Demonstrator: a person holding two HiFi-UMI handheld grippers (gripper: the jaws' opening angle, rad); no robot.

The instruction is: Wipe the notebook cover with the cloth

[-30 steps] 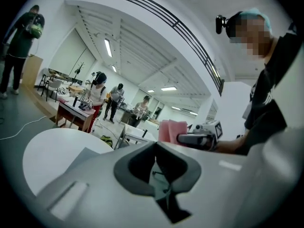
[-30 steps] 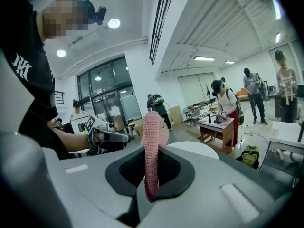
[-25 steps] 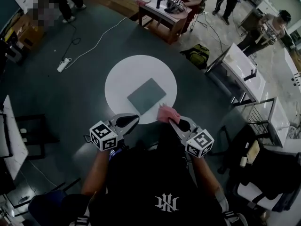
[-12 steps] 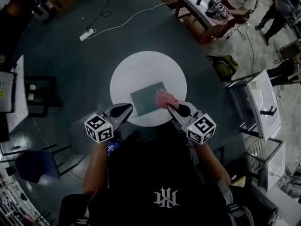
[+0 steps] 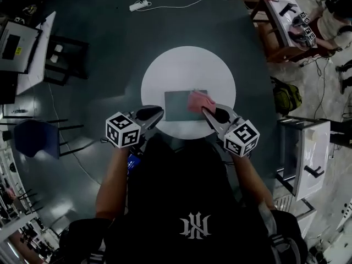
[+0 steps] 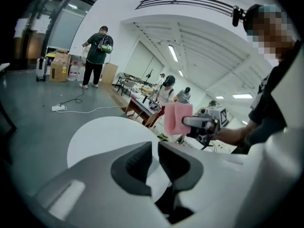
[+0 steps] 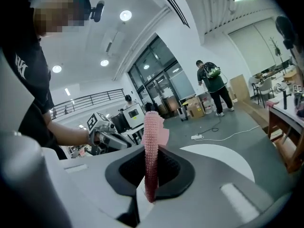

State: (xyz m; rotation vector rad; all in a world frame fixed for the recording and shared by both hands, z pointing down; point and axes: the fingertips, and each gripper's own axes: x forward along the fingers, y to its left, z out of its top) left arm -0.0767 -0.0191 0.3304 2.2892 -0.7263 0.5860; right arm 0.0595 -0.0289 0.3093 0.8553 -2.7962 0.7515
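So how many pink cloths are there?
1: the pink cloth is clamped in the right gripper, over the right end of the notebook. None other visible.

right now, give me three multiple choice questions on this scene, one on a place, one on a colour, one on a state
1. Where does the notebook lie? A on the floor; B on the round white table; C on a chair.
2. What colour is the cloth? A blue; B pink; C yellow.
3. How is the right claw? A open, empty; B shut on the notebook; C shut on the cloth.
Answers: B, it rests on the tabletop; B, pink in every view; C, its jaws pinch the cloth.
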